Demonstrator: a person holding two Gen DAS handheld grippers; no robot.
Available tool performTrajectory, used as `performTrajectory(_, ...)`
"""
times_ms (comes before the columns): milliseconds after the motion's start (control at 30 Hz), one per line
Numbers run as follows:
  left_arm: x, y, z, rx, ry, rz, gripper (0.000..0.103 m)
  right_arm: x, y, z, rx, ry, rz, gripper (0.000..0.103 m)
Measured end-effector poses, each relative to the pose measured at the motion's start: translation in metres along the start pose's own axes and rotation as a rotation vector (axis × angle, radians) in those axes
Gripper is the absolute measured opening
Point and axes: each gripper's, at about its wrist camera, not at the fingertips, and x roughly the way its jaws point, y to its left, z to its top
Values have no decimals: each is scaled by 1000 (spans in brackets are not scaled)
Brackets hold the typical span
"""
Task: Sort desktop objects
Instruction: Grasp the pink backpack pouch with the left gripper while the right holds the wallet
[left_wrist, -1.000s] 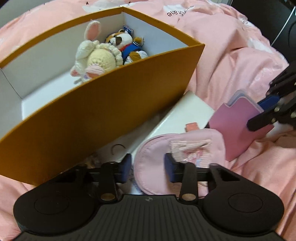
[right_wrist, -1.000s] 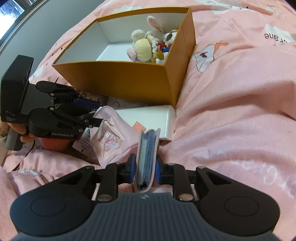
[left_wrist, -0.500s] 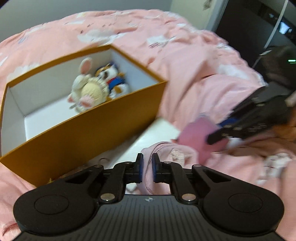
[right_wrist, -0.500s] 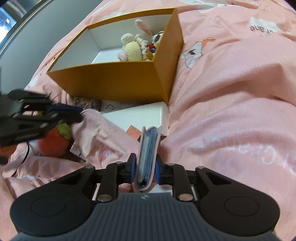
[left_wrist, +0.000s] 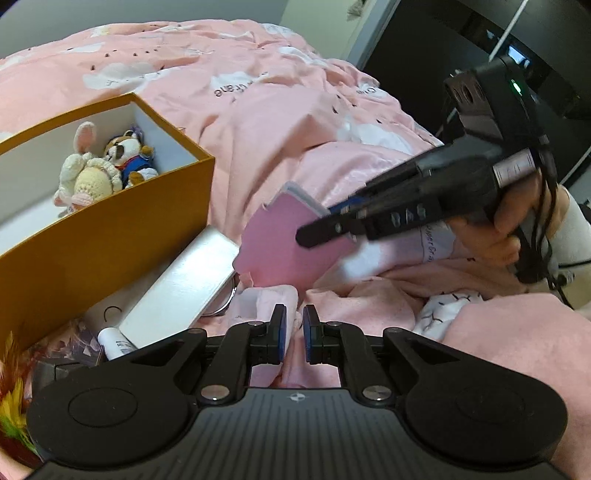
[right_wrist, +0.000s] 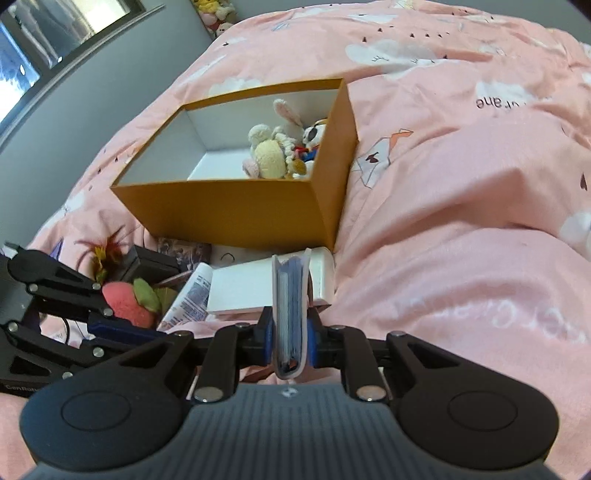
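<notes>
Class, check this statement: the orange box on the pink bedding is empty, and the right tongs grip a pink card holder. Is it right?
Not quite. The orange box is not empty: soft toys lie at one end, as the right wrist view shows. The rest stands: it sits on the pink bedding, and the right tongs grip the pink card holder.

A pink bed cover (right_wrist: 461, 206) printed with white clouds and dark lettering. An orange box (right_wrist: 229, 214) with a white inside holds a cream and pink knitted rabbit (right_wrist: 267, 155). A pink card holder (left_wrist: 291, 243), a white flat box (left_wrist: 184, 280), a red plush strawberry (right_wrist: 125, 301) with green leaves. Black grippers have blue fingers (left_wrist: 279, 332).
</notes>
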Motion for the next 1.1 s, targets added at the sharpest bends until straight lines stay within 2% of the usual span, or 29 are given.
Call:
performTrajectory(33,-1,0,-1,-3,-2,8,12,2,5,-2,-23,1,-11,19)
performTrajectory(100,-4,-2,-4,3,-5,31,25,4,11,-6,-55,-2,-24,19)
performTrajectory(233,-12,-7,-10,31,-9,90,39,3,16,-11,-75,-19,-35,19)
performTrajectory(300,-17,-9,-9,59,-35,140,57,4,15,-12,-72,-18,-36,19)
performTrajectory(333,-19,-9,-8,73,-47,159,58,4,14,-12,-71,-18,-36,19)
performTrajectory(433,-13,-6,-2,75,-24,170,58,4,14,-12,-73,-17,-36,19)
performTrajectory(600,14,4,6,65,60,168,58,4,14,-14,-76,-20,-37,19)
performTrajectory(633,17,5,5,64,67,172,54,4,14,-14,-76,-20,-37,19)
performTrajectory(667,19,7,5,61,68,175,40,4,14,-14,-74,-20,-37,19)
performTrajectory(700,20,7,6,59,66,176,32,4,14,-14,-70,-21,-36,19)
performTrajectory(767,19,8,5,51,58,170,28,4,12,-15,-62,-23,-34,19)
performTrajectory(933,5,12,4,-11,13,191,23,0,12,-10,-59,-43,-26,18)
performTrajectory(1100,-34,25,12,-132,-86,239,23,-16,17,7,-65,-108,10,18)
